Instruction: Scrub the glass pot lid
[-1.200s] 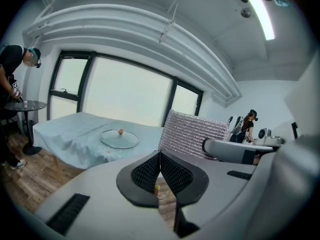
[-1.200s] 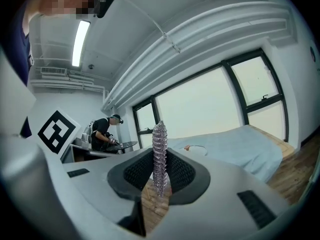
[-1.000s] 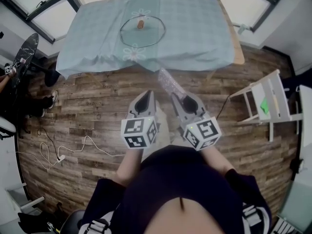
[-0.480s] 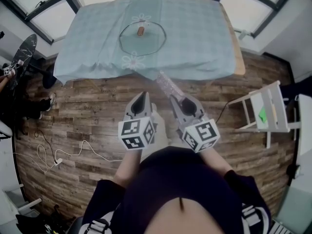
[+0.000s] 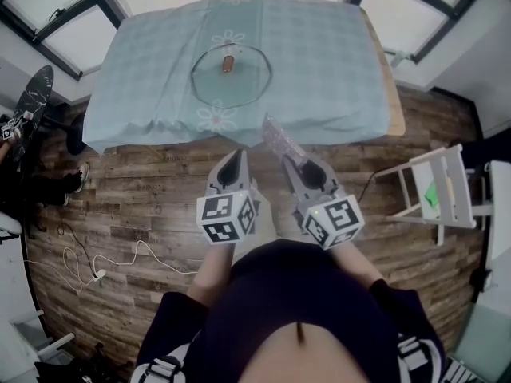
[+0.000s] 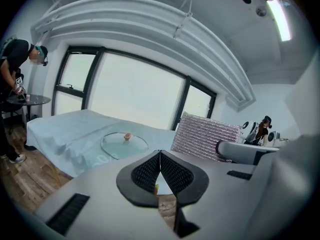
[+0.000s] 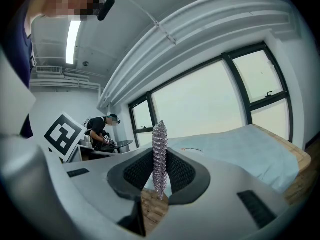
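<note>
L jaws: left gripper [image 6: 159,155] clenched tight, pads meeting, nothing btwn them.
R jaws: right gripper [image 7: 160,174] clamped on the scrub pad [image 7: 159,149]. It's a silvery, knobbly sheet standing edge-on above the pads.
Both grips: same as a sec ago, no opening or closing on either side.
Changed: I've carried both grippers fwd together. The table [image 5: 388,78] has slid down the head view toward them. The pad's tip now overlaps the near hem of the cloth [image 5: 319,46], where a sec ago it only just reached it.
Glass pot lid [image 5: 231,74]: flat on the blue cloth, knob up, left of table centre. It's still well apart from both grippers and untouched.
Meaning for task: approach only, scrubbing not begun. The pad's already in hand, so no pickup step is left.
Next, my guess: keep closing in and bring the pad down onto the glass. L gripper is prob. wanted to steady the lid at knob or rim, so it'd have to open first.
Risk: lid could skate on the loose cloth if not steadied.
</note>
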A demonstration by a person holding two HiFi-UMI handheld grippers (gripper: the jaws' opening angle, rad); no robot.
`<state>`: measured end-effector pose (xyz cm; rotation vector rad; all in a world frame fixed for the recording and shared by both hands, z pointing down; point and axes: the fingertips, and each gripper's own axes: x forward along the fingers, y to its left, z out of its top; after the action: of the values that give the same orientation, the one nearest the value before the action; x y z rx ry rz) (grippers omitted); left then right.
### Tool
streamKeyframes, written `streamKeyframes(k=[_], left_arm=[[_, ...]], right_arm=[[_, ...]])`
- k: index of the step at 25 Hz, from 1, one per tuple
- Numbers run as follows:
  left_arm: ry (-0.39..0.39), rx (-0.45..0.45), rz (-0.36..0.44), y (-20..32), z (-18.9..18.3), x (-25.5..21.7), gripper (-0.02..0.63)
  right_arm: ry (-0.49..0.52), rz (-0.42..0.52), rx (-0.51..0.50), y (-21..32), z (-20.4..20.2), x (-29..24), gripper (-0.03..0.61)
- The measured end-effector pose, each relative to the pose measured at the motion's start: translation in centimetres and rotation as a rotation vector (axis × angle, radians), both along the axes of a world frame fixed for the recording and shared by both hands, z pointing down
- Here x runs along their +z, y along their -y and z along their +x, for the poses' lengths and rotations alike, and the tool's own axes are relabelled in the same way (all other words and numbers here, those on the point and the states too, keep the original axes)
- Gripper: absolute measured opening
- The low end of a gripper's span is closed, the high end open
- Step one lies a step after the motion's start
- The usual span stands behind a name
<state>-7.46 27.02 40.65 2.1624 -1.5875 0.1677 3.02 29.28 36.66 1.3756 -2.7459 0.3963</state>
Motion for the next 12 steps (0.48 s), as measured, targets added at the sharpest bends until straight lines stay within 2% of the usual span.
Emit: streamKeyframes(k=[12], left_arm=[[-0.028,0.019,-0.028,8.4,-3.2,0.7,0.002]], right_arm=[[-0.02,-0.018,-0.008,9.0,-3.6,0.0,0.079]])
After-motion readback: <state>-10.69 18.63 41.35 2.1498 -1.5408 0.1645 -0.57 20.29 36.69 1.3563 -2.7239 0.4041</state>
